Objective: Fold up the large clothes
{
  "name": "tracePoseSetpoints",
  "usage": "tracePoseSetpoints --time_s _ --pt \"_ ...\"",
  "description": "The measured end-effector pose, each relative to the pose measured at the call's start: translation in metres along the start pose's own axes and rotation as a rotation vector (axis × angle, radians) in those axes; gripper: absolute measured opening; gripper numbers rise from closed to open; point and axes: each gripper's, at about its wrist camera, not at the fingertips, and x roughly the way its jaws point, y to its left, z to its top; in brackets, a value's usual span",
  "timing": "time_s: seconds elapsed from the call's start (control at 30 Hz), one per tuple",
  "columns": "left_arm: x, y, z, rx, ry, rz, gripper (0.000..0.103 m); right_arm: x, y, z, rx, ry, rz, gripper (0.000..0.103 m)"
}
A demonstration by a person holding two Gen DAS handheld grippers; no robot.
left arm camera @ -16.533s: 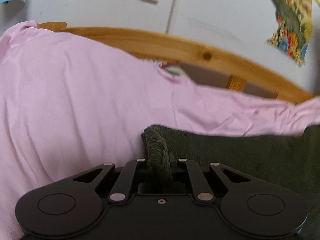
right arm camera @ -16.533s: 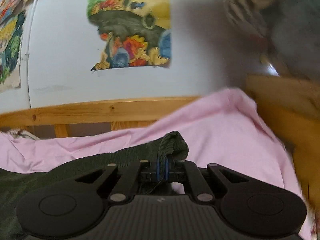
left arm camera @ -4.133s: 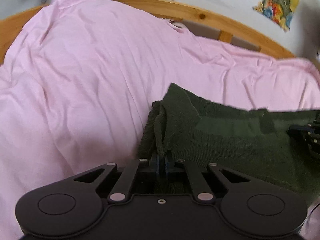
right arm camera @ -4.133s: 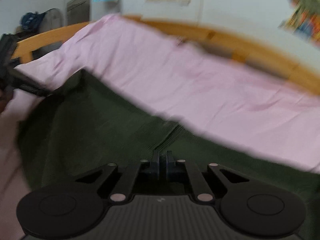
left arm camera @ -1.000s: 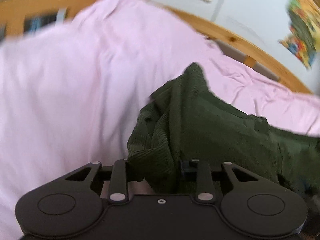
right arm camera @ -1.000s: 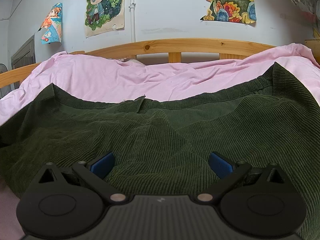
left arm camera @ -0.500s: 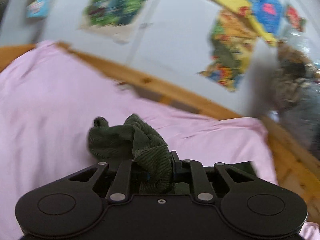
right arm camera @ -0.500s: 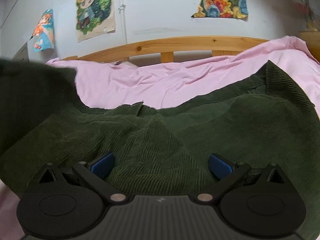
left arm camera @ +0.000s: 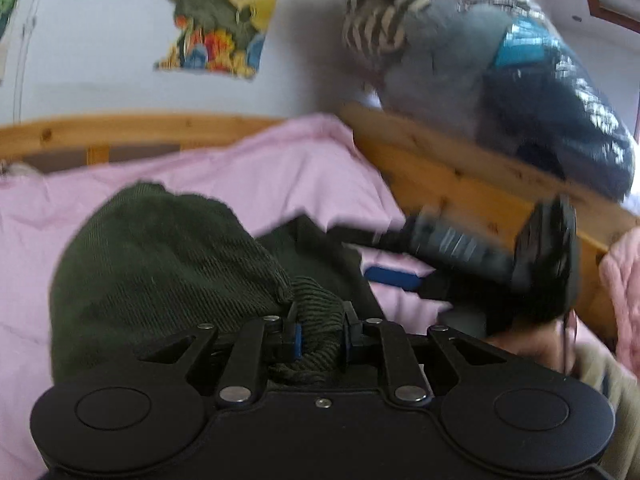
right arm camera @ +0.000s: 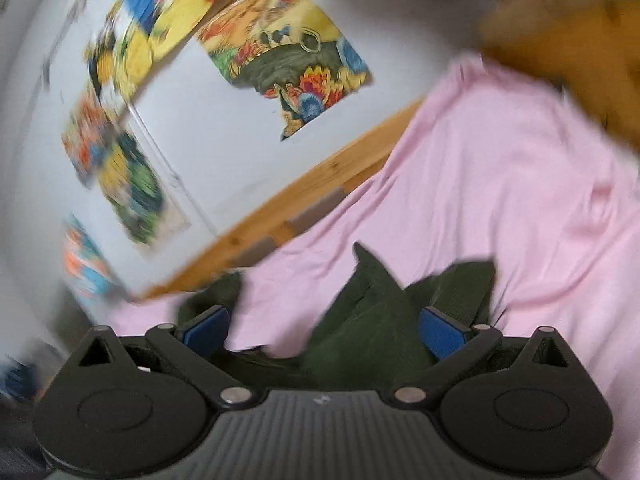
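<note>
The left tongs (left arm camera: 320,330), having just closed, now pinch a bunched edge of the green corduroy garment (left arm camera: 160,264) above the pink bed sheet (left arm camera: 280,176), carrying a fold toward the spread, empty right tongs (right arm camera: 324,326).

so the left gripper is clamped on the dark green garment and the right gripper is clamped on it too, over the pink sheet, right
Not quite. The left gripper is clamped on the dark green garment over the pink sheet, but the right wrist view shows the right gripper with its jaws wide open.

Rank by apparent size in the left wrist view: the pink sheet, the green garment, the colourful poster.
1. pink sheet
2. green garment, though it looms because it is near the camera, bunched in the left gripper
3. colourful poster, farthest away on the wall
</note>
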Motion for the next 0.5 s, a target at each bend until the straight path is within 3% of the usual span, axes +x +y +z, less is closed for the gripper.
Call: tracePoseSetpoints --time_s 0.2,0.27,0.37,0.5 --pt "-0.009 0.007 -0.025 0.018 0.023 0.017 0.016 0.031 -0.024 -0.002 0.243 0.171 0.309 0.103" --pt "-0.016 0.012 -0.028 0.016 0.025 0.023 0.016 0.040 -0.020 -0.005 0.242 0.201 0.294 0.103" --pt "-0.021 0.019 -0.029 -0.001 0.019 0.022 0.016 0.050 -0.002 -0.004 0.129 0.235 0.279 0.103" --pt "-0.018 0.018 -0.027 0.024 0.023 0.015 0.016 0.082 0.018 0.000 0.076 0.338 0.276 0.103"
